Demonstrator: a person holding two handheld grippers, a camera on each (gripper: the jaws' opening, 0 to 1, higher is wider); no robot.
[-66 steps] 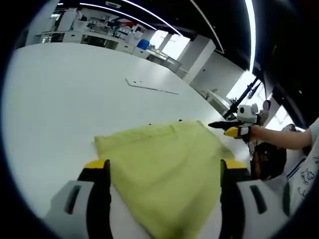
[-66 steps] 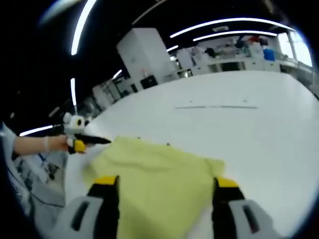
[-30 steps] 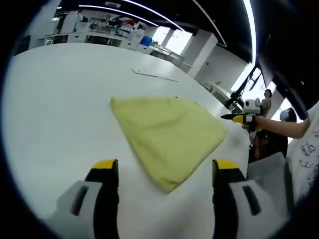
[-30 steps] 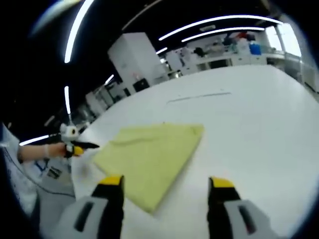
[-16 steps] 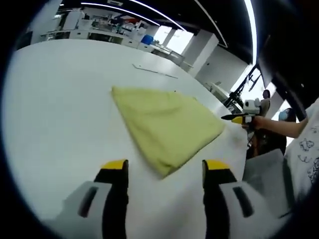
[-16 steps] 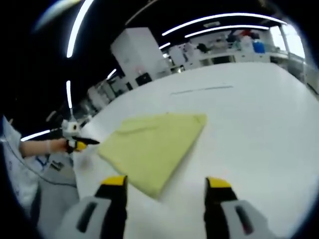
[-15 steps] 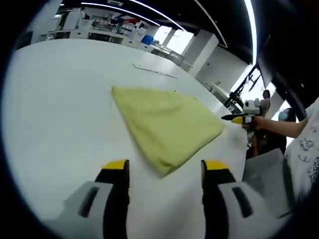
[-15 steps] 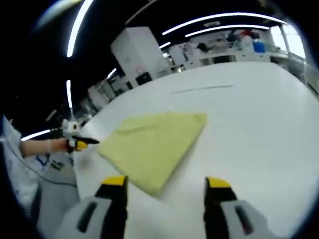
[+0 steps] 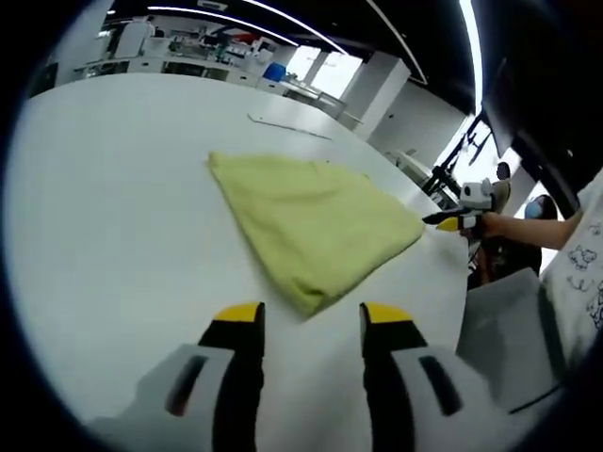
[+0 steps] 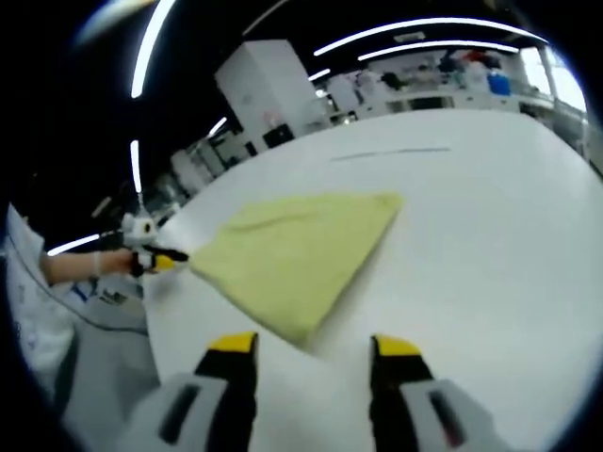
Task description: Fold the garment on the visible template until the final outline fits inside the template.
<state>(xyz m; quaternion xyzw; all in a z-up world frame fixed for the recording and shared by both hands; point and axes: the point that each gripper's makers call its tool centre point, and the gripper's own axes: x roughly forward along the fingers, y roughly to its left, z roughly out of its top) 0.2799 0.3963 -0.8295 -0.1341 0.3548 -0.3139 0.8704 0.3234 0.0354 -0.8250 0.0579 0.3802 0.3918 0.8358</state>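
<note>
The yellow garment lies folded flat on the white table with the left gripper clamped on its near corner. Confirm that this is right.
Not quite. The yellow garment lies folded on the white table, but the left gripper is open and clear of its near corner, as the left gripper view shows.

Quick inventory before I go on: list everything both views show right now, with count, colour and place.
Garment: one, yellow-green, folded flat on the table, ahead of both grippers.
Table: one, white, under the garment.
Thin line mark: one, dark, on the table beyond the garment.
Benches and shelves: several, white, in the background room.
Ceiling light strips: several, white, overhead.
Left gripper: one, yellow-tipped, jaws apart, empty, just short of the garment's near corner.
Right gripper: one, yellow-tipped, jaws apart, empty, near the garment's corner.
Person's hand: one, holding the left gripper.
</note>
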